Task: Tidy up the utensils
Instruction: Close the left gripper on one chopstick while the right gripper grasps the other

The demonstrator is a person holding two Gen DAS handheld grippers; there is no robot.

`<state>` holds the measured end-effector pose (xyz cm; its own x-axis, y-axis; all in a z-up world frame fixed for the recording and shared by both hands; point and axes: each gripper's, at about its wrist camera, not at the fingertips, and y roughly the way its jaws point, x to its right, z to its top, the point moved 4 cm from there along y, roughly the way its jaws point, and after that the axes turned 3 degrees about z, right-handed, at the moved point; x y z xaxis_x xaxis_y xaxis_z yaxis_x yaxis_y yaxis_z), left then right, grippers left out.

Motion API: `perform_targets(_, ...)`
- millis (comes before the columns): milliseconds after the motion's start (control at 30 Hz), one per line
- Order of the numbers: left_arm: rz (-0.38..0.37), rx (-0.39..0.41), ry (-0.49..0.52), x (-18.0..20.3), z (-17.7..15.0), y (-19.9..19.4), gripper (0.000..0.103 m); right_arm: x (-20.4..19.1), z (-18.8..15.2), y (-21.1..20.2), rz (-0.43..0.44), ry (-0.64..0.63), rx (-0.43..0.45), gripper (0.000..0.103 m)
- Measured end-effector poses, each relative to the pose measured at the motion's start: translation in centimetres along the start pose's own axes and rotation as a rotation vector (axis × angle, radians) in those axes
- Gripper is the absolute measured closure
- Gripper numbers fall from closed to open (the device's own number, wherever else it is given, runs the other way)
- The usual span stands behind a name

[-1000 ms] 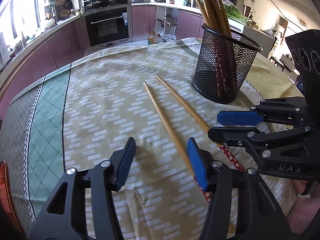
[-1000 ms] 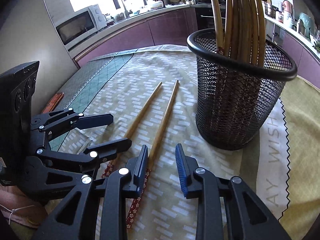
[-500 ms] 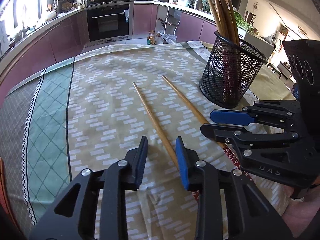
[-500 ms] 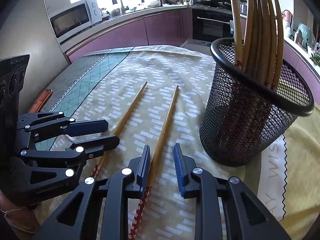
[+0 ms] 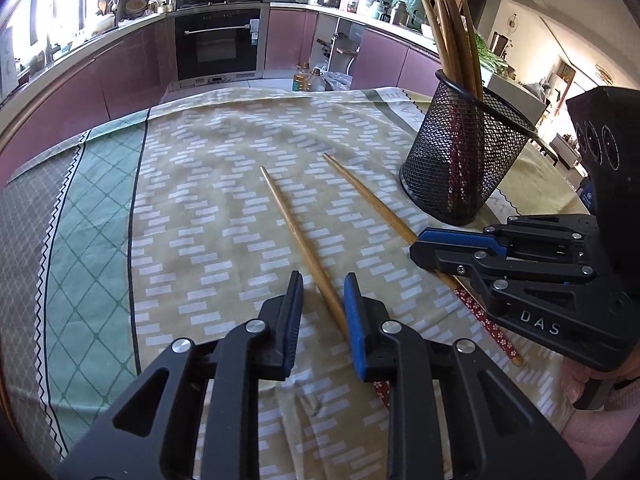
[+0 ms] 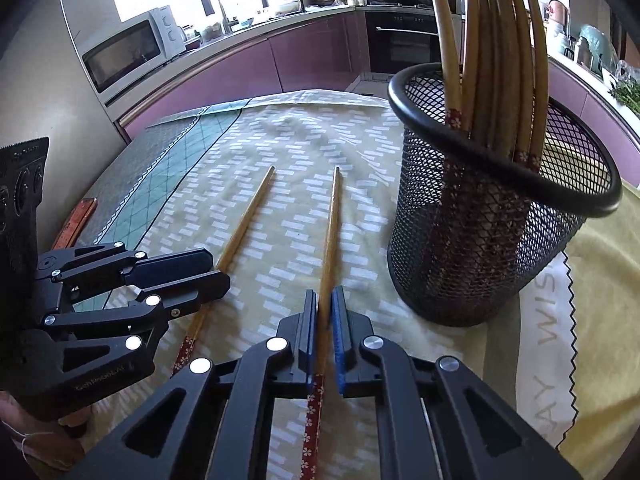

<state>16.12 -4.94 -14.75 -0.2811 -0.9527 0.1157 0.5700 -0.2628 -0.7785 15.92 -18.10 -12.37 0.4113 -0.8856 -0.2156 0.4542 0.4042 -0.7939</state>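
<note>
Two wooden chopsticks with red flowered ends lie on the patterned tablecloth. My right gripper (image 6: 325, 312) is shut on the right chopstick (image 6: 331, 224); it also shows in the left wrist view (image 5: 432, 250). My left gripper (image 5: 322, 300) is part open, its jaws on either side of the left chopstick (image 5: 298, 236) without gripping it; it also shows in the right wrist view (image 6: 216, 268). A black mesh holder (image 6: 492, 240) with several upright chopsticks stands to the right, also seen in the left wrist view (image 5: 464, 160).
The tablecloth (image 5: 208, 208) has a green checked band on the left. An orange object (image 6: 76, 224) lies at the table's left edge. Kitchen counters, an oven and a microwave (image 6: 132, 52) stand behind the table.
My right gripper has closed on the right chopstick. My left gripper has narrowed and moved so its jaws straddle the left chopstick. Both have pulled back from the holder.
</note>
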Motion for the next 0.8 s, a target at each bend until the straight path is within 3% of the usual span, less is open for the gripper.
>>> perform_targets(67, -0.005, -0.001, -0.006, 0.0, -0.1, 0.0, 0.088, 0.2, -0.1, -0.1, 0.007, 0.012, 0.001, 0.097)
perform_targets(267, -0.019, -0.008, -0.023, -0.1, -0.1, -0.2, 0.091, 0.7, -0.3, -0.5, 0.046, 0.047, 0.007, 0.097)
perform_targets(467, -0.059, -0.045, -0.028, -0.4, -0.1, -0.2, 0.087, 0.7, -0.3, -1.4, 0.082, 0.047, 0.034, 0.097)
perform_targets(700, -0.057, -0.081, -0.019, -0.2, 0.9, 0.6, 0.085, 0.5, -0.4, -2.0, 0.123, 0.029, 0.053, 0.097)
perform_targets(800, -0.029, -0.085, -0.009, 0.0, 1.3, 1.0, 0.088, 0.4, -0.4, -2.5, 0.136, 0.024, 0.065, 0.097)
